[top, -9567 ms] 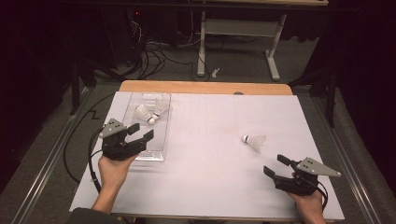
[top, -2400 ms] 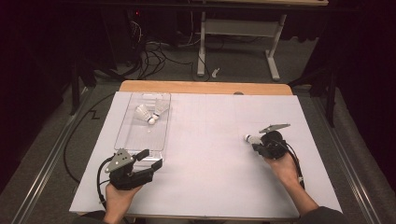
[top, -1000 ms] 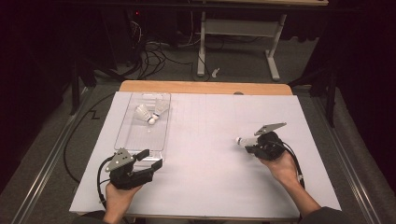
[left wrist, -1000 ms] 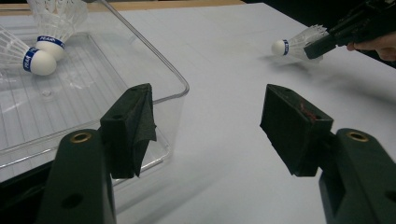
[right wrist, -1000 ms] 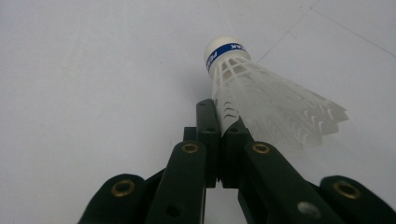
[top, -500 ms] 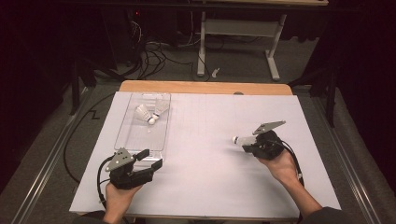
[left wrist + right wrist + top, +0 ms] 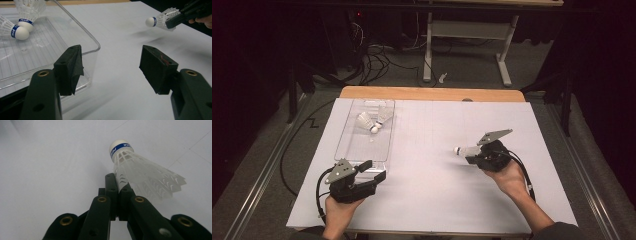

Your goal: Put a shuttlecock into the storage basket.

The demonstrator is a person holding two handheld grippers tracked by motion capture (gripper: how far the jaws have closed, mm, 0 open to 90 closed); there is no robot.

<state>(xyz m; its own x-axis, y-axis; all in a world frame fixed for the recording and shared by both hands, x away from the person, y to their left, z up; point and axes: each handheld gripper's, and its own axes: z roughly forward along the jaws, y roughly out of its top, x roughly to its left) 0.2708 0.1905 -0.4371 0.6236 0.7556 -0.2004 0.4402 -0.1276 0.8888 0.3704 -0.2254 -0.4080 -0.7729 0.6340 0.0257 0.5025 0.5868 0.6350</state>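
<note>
A white plastic shuttlecock [image 7: 466, 150] with a blue band round its cork is pinched by its skirt, held clear above the desk [image 7: 432, 200]. Its rounded cork points toward the clear tray, skirt trailing back, roughly level.

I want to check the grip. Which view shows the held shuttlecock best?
The right gripper view: the shuttlecock is close, its skirt pinched between shut jaws. The left gripper view shows it far off, cork leading. In the high view it is tiny.
</note>
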